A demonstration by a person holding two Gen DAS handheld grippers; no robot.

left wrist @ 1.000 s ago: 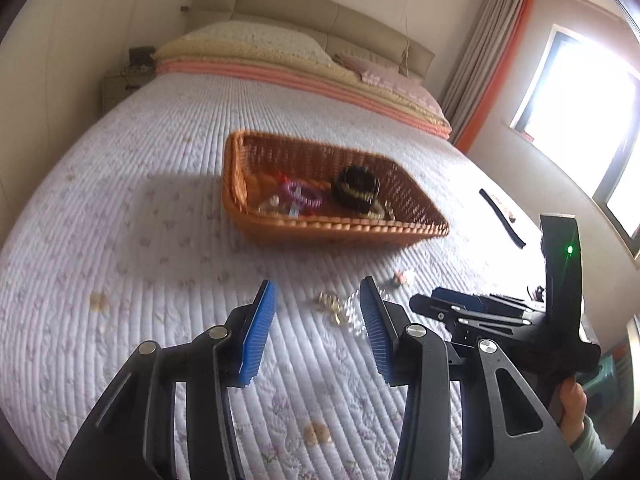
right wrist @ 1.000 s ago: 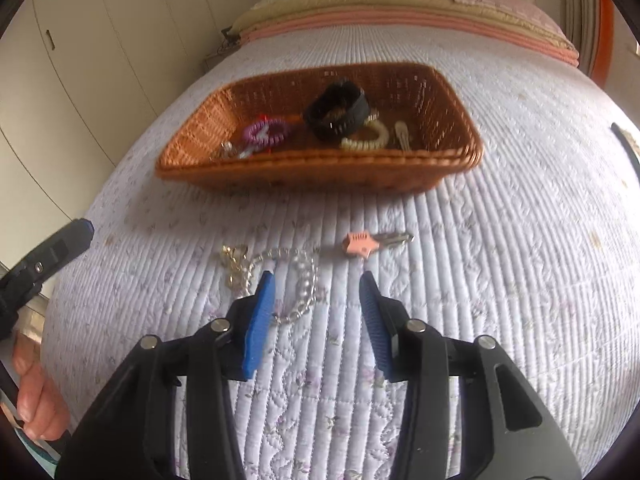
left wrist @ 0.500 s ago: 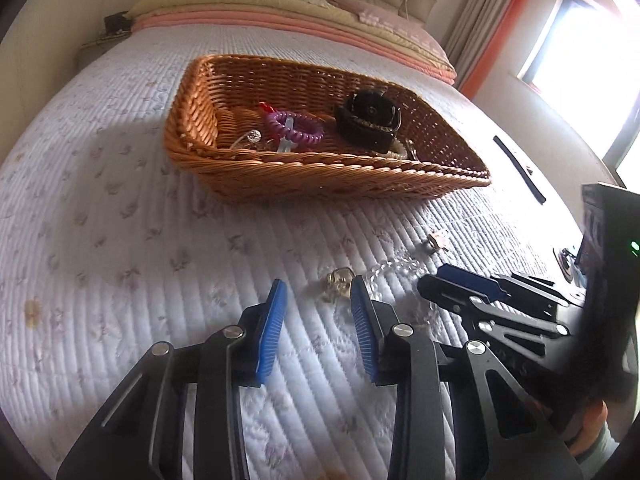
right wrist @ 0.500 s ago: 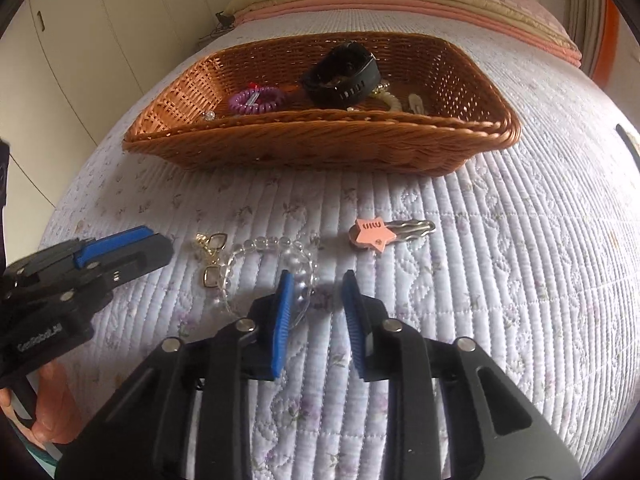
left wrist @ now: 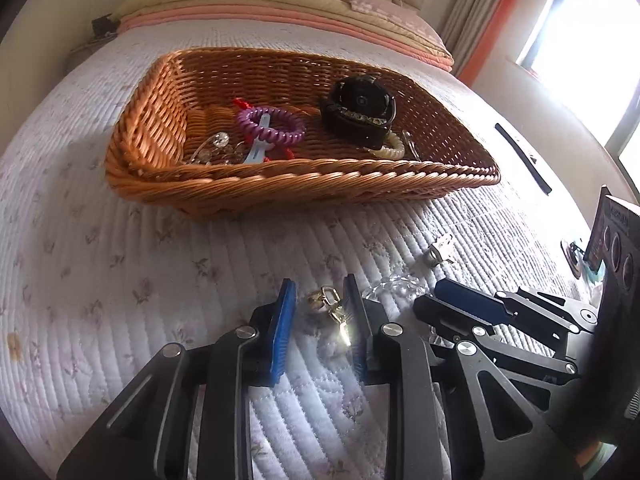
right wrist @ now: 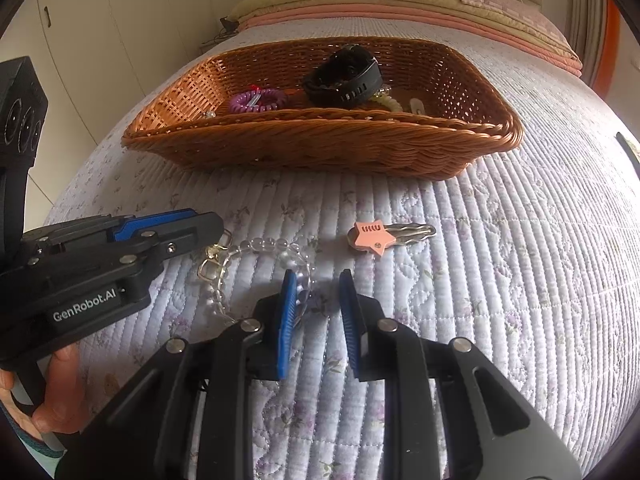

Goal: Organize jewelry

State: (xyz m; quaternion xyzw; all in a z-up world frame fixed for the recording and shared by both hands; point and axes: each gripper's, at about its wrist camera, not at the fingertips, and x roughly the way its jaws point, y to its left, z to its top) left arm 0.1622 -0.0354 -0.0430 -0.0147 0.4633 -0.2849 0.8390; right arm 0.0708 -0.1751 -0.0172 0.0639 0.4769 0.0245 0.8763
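Note:
A clear bead bracelet point(right wrist: 256, 252) with gold clasps point(left wrist: 326, 300) lies on the quilted bed in front of a wicker basket point(left wrist: 280, 184). My left gripper point(left wrist: 320, 312) is open low over the bed, its fingers on either side of the gold clasps. My right gripper point(right wrist: 318, 304) is open, its left finger over the bracelet's right end. A pink star hair clip point(right wrist: 380, 236) lies just beyond it. The basket holds a black watch point(right wrist: 344, 78), a purple coil hair tie point(left wrist: 270, 124) and other pieces.
The bed point(right wrist: 520, 280) has pillows and folded blankets point(left wrist: 280, 8) at its head. A black strap point(left wrist: 522, 156) lies on the bed right of the basket. White wardrobes point(right wrist: 100, 20) stand to the left, a bright window point(left wrist: 592, 40) to the right.
Both grippers have moved forward and down toward the bracelet. The left now has the gold clasps between its fingers. Both jaws have narrowed since a second ago.

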